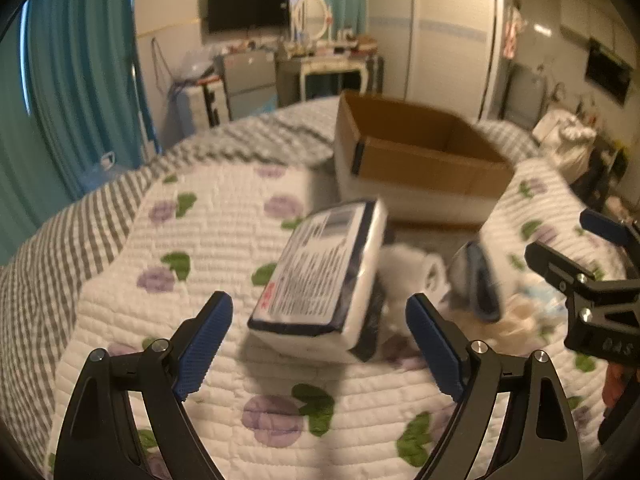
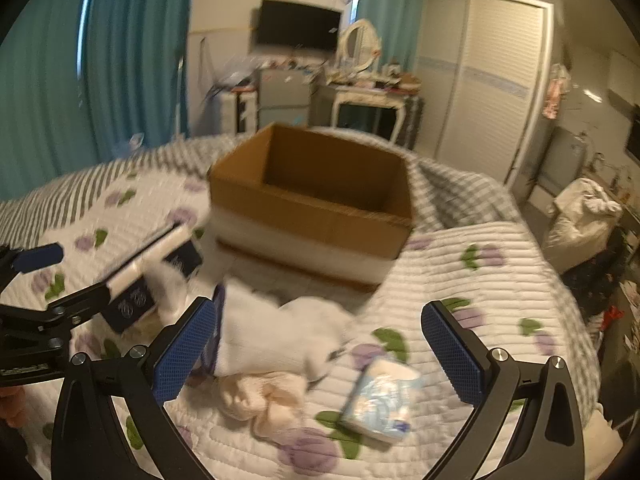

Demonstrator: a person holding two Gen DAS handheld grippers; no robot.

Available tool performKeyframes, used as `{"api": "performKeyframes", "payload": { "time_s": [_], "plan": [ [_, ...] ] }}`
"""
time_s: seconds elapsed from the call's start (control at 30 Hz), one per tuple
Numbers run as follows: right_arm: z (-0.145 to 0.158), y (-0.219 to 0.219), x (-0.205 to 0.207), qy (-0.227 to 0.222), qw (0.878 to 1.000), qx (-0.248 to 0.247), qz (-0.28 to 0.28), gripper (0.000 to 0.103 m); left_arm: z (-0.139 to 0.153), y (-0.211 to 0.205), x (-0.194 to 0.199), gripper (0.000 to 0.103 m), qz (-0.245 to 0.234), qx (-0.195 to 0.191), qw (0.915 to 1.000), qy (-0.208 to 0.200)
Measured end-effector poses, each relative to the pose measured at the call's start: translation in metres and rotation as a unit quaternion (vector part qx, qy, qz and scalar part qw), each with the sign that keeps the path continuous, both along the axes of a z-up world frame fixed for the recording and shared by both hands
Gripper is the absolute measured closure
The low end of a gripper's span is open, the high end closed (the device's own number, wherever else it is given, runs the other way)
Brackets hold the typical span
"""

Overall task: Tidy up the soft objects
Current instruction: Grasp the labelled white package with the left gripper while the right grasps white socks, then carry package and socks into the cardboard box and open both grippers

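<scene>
My left gripper (image 1: 320, 340) is open, its jaws on either side of a flat white and navy printed pack (image 1: 320, 268) that leans on other soft items on the bed. My right gripper (image 2: 320, 352) is open above a white sock bundle (image 2: 272, 336), a cream cloth (image 2: 264, 396) and a small blue tissue pack (image 2: 384, 400). The open cardboard box (image 1: 416, 152) stands beyond; it also shows in the right wrist view (image 2: 316, 200). The right gripper (image 1: 600, 264) shows at the left view's right edge. The left gripper (image 2: 72, 292) shows at the right view's left edge.
Everything lies on a quilted flowered bedspread (image 1: 200, 240) over a striped blanket. Behind the bed are teal curtains (image 2: 120, 60), a wall TV, a dressing table with mirror (image 2: 360, 48) and a white wardrobe (image 2: 480, 80). A heap of bags (image 2: 584, 216) sits at right.
</scene>
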State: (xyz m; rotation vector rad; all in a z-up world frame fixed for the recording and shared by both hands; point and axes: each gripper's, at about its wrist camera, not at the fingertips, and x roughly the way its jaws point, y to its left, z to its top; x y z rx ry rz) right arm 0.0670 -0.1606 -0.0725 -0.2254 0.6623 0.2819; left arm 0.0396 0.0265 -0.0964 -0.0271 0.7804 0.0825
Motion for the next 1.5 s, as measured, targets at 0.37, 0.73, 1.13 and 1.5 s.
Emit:
{"api": "performKeyframes", "payload": {
  "time_s": [0.37, 0.73, 1.13, 1.5],
  "plan": [
    [-0.044, 0.017, 0.025, 0.087, 0.995, 0.019, 0.046, 0.037, -0.03, -0.017, 0.012, 0.014, -0.032, 0.035, 0.9977, 0.049],
    [-0.036, 0.012, 0.023, 0.091, 0.991, 0.071, 0.06, 0.075, -0.037, -0.007, 0.027, 0.015, -0.021, 0.057, 0.9977, 0.029],
    [0.009, -0.012, 0.017, 0.058, 0.991, 0.1, 0.075, 0.096, -0.005, -0.011, 0.012, 0.054, -0.042, 0.042, 0.9982, 0.006],
    [0.095, -0.033, 0.032, -0.017, 0.986, 0.134, 0.093, 0.098, 0.087, -0.031, 0.011, 0.054, -0.051, 0.008, 0.9954, -0.08]
  ]
}}
